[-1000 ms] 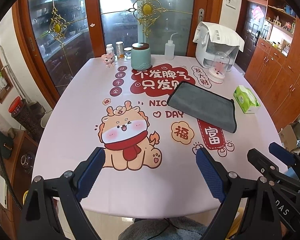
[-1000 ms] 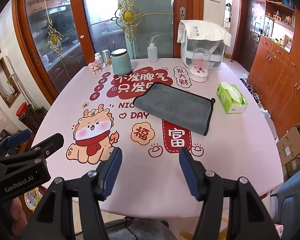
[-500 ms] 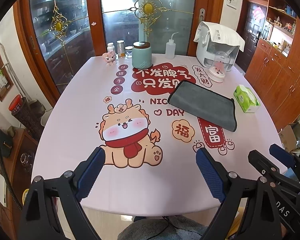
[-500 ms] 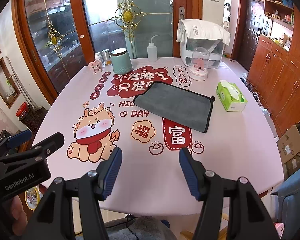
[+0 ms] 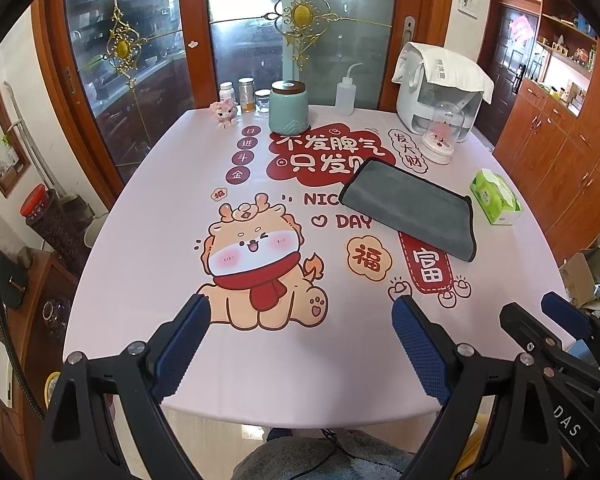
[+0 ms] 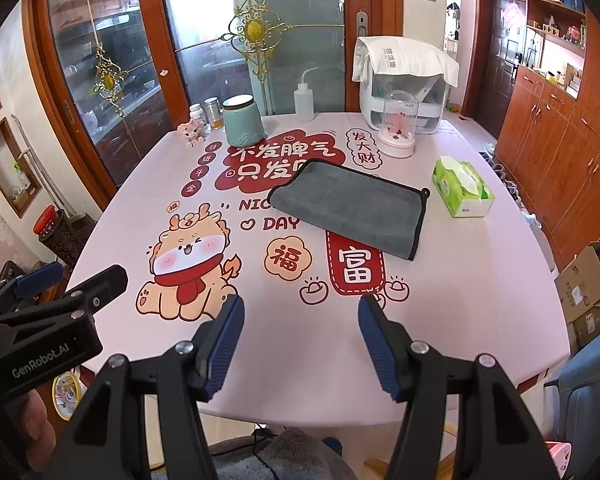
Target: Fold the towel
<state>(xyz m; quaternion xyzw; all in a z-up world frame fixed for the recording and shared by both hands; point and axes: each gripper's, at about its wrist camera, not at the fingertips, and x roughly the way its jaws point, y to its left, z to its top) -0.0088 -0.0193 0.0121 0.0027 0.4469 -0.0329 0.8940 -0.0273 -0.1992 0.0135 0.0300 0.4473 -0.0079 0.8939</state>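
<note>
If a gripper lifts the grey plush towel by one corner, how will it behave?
The grey plush towel lies flat and limp on the table, so it will probably droop, not stay stiff. Its fuzzy surface should grip well. It looks thin, likely light.

one towel [image 5: 410, 208], one tissue box [image 5: 496, 198], three jars [image 5: 247, 95]

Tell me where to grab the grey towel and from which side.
Grip the grey towel at its two near corners, one per gripper, coming in low from the near table edge. It lies flat, apparently already doubled, with a black-trimmed edge on the right; pinching corners probably lifts the layers together. Both the left gripper and right gripper are open.
</note>
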